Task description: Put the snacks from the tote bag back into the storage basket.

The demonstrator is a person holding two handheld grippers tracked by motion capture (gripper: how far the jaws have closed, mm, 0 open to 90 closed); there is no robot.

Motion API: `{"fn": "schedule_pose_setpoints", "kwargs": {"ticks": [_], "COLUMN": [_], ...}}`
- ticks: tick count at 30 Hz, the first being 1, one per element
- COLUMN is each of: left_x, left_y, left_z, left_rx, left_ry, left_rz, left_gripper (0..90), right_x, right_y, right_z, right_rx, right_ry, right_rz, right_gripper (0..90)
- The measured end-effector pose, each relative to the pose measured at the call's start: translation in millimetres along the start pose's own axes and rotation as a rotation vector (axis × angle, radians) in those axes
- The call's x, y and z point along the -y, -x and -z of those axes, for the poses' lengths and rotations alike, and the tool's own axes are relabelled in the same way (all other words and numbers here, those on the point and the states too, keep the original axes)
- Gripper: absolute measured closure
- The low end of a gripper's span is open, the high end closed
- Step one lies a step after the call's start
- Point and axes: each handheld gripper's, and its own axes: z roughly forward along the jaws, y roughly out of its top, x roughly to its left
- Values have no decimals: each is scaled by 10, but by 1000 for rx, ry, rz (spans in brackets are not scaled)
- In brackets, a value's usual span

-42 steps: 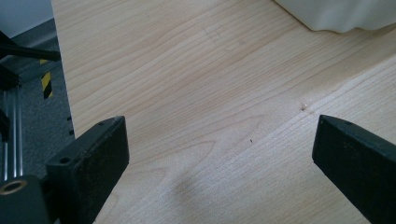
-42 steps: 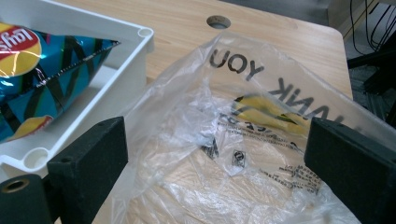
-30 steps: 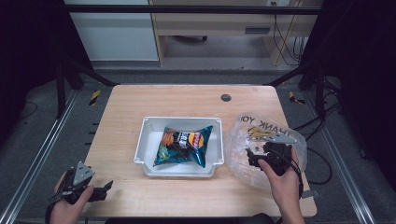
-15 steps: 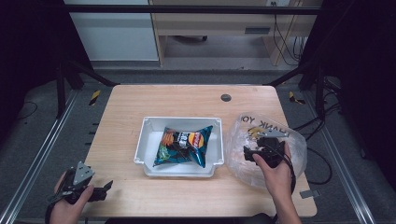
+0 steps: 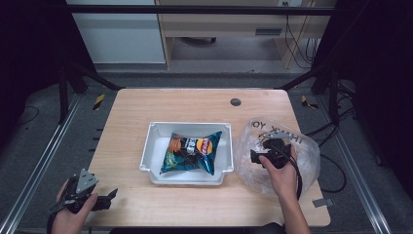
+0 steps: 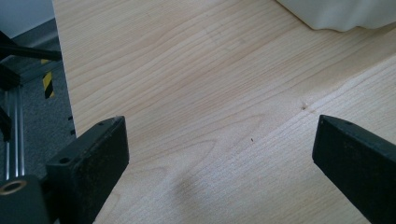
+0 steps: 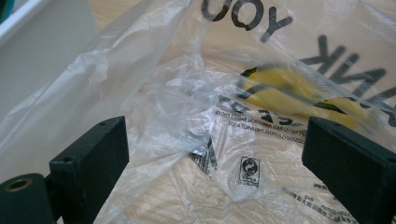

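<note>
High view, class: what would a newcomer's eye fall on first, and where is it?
The bright chip bag lying in the white tray at the table's middle stands out first. Next, right of the tray, the crinkled clear plastic bag with the right gripper over it, jaws open.

Even overhead light brightens the table (image 5: pixel 204 105), surroundings stay dark; close-up views slightly soft.
</note>
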Motion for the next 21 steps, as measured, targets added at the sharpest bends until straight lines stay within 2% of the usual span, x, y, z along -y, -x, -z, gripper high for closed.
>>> {"fn": "schedule_pose_setpoints", "kwargs": {"ticks": [7,11,21], "left_x": [-3,-2,-5], "left_y": [2,-8,3], "left_z": [0,3,2], "left_rx": [2,-2,0], "left_ry": [0,2,0], "left_rz": [-3,2,-4], "left_gripper": [33,33,33], "right_x": [27,60,228], "right_y": [21,19,-59], "right_z": [-74,-103,-137], "right_rx": [0,2,15], "right_ry": [-7,0,17], "right_rz": [-15,-9,3], "right_gripper": [77,78,79]}}
